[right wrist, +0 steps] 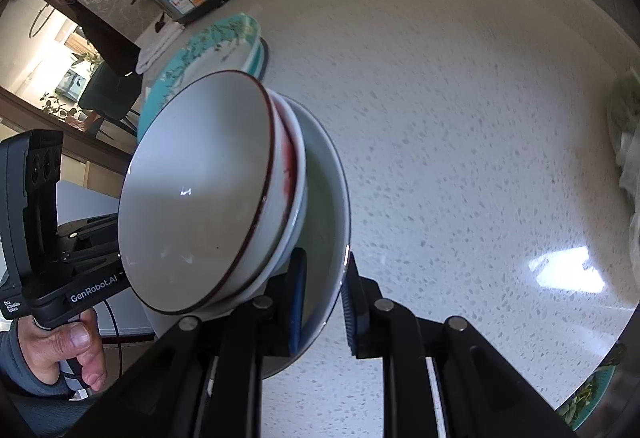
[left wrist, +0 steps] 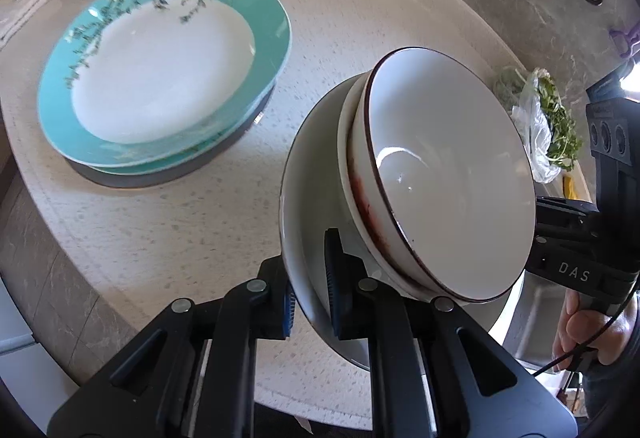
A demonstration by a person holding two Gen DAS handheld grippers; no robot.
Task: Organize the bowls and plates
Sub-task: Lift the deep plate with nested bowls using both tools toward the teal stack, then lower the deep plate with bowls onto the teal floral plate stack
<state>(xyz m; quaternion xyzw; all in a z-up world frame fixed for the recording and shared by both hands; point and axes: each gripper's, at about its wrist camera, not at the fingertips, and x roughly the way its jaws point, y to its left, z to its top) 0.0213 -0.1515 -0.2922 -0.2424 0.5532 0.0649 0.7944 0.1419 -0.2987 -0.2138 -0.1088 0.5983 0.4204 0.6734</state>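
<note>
Speckled pale stone counter (left wrist: 168, 238), glossy, rounded edge. On it sits a stack of round teal-rimmed plates (left wrist: 160, 77) with leaf print and smooth white centres. Your nested stack of bowls (left wrist: 440, 173) is off the counter, tilted: glazed white ceramic, top bowl with a thin dark rim line and a red smear on its outer wall. Left gripper (left wrist: 312, 294) is clamped tight on the big outer bowl's (right wrist: 332, 197) rim, pads either side; right gripper (right wrist: 324, 302) pinches the opposite rim. Both point steeply down.
</note>
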